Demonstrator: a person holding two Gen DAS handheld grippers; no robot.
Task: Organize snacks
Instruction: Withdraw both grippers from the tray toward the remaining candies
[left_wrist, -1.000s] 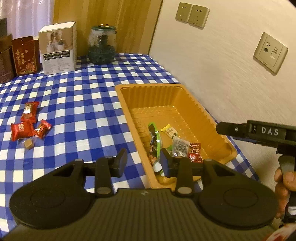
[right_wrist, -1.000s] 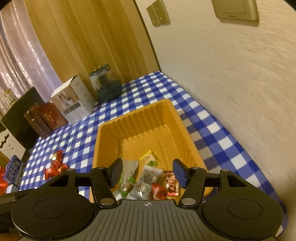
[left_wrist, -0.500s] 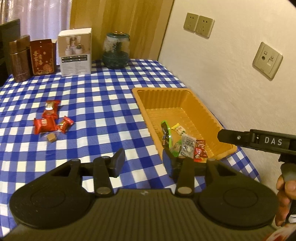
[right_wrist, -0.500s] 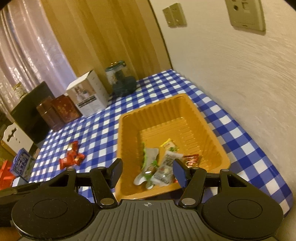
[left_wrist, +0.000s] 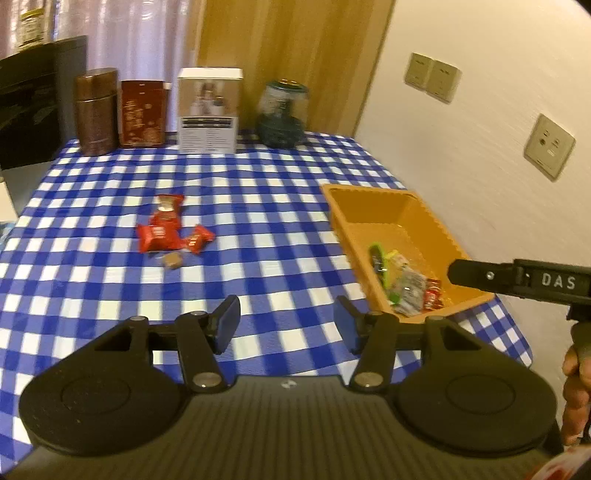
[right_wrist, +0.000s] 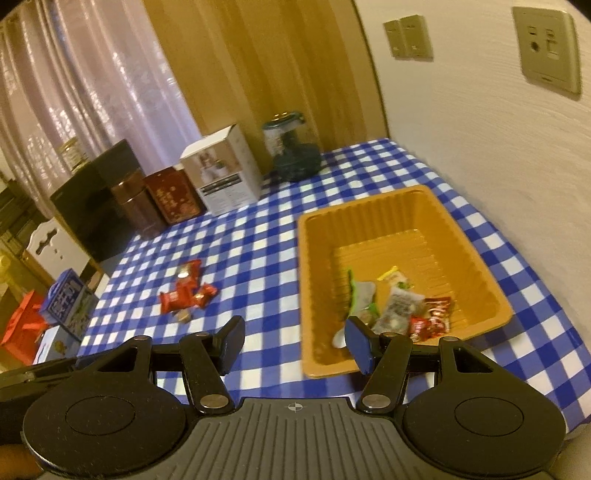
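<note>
Ahead-left of the empty left tongs (left_wrist: 286, 326), jaws just widened, and the gaping right tongs (right_wrist: 293, 341), clustered red candies (left_wrist: 168, 230) could scatter if nudged sideways.

Each tool is matte black: ribbed housing, two round discs, silver pivot screws, blue-padded fingers (left_wrist: 226, 322). The right tool (left_wrist: 517, 282) bears white "DAS" lettering.
</note>
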